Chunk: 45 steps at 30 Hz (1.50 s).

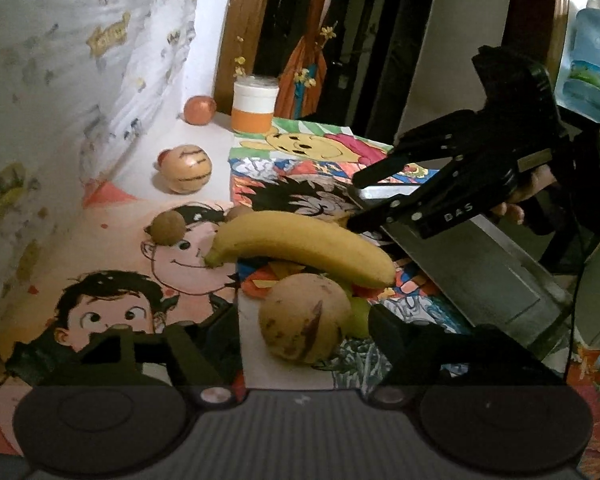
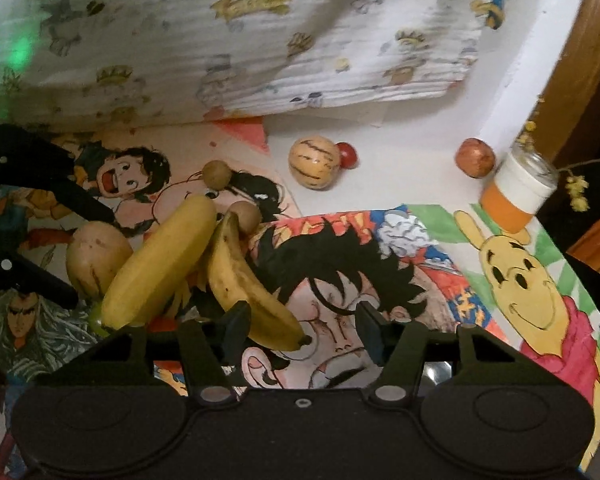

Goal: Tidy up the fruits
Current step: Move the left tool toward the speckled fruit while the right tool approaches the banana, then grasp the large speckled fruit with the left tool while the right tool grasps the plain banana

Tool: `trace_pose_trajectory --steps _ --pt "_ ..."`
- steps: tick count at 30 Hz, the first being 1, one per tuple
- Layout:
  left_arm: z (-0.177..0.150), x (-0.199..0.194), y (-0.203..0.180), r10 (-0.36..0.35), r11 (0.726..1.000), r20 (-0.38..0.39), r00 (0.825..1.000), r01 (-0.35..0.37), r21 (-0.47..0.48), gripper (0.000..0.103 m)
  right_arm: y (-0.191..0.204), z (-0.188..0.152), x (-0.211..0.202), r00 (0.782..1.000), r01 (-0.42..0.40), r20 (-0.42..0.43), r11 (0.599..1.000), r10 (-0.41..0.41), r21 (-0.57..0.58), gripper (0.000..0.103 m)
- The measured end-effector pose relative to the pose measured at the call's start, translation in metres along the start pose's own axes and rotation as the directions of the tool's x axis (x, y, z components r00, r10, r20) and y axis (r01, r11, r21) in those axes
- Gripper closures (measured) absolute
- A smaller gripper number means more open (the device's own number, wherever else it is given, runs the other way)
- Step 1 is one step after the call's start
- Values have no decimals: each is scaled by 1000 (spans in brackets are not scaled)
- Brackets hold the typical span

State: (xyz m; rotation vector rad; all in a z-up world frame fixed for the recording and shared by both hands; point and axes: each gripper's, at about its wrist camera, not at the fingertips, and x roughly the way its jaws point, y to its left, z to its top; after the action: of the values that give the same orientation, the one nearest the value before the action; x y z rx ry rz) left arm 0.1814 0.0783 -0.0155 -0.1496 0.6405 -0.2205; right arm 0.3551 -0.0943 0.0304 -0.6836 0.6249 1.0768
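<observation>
Between your left gripper's (image 1: pixel 302 334) spread fingers sits a round tan fruit with dark scuffs (image 1: pixel 304 316). A clear gap shows at its left side, and a small green fruit (image 1: pixel 360 316) is wedged on its right, so the pads are not pressing on it.

Just beyond it a smooth yellow banana (image 1: pixel 300 248) lies crosswise on the bright cartoon drawings (image 1: pixel 112 280) that cover the table, one end right beside the tan fruit.

Your right gripper (image 2: pixel 304 330) points down at a second, brown-spotted banana (image 2: pixel 240 280). Its lower tip lies between the parted fingers, against the left pad (image 2: pixel 236 326) and apart from the right one. From the left wrist view that gripper hangs over the corner of a grey metal tray (image 1: pixel 480 280) at the table's right side. The two bananas lean together at their far ends, beside a small round brown fruit (image 2: pixel 242 216). Another like it (image 2: pixel 217 174) sits a little further back.

Well behind, on bare white tabletop, you have a pale striped melon (image 2: pixel 314 162) touching a small red fruit (image 2: pixel 348 155). A reddish round fruit (image 2: pixel 475 158) stands near a white jar with an orange band (image 2: pixel 516 192). A printed white cloth (image 2: pixel 260 40) hangs along the back.
</observation>
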Motion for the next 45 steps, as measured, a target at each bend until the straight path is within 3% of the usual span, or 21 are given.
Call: trace_pose_trajectory --steps 4,14,20,24,33,39,45 --pt "2 4 4 -7 1000 -18 1000 7 -25 40 3 3 8 999 -44 -18 999 44 -29 44" --pt "5 11 4 -19 998 -36 999 17 -54 43 2 10 22 986 -154 -79 985 148 -78 45" --pt "6 11 5 -18 997 -38 999 15 -81 47 3 9 31 973 -219 -83 975 215 -41 63" --pt "5 9 7 -8 994 -39 999 4 -110 47 3 3 28 975 -213 -64 977 213 10 69" --pt "6 0 13 117 979 -39 992 -122 -166 47 4 -11 6 986 -121 -88 974 140 191 70" --pt "6 2 7 148 978 -30 988 -151 -143 46 5 -7 13 993 -82 -69 978 97 191 61" --pt "5 8 6 165 977 -39 985 -169 -127 46 6 -12 22 993 -100 -38 968 111 231 62"
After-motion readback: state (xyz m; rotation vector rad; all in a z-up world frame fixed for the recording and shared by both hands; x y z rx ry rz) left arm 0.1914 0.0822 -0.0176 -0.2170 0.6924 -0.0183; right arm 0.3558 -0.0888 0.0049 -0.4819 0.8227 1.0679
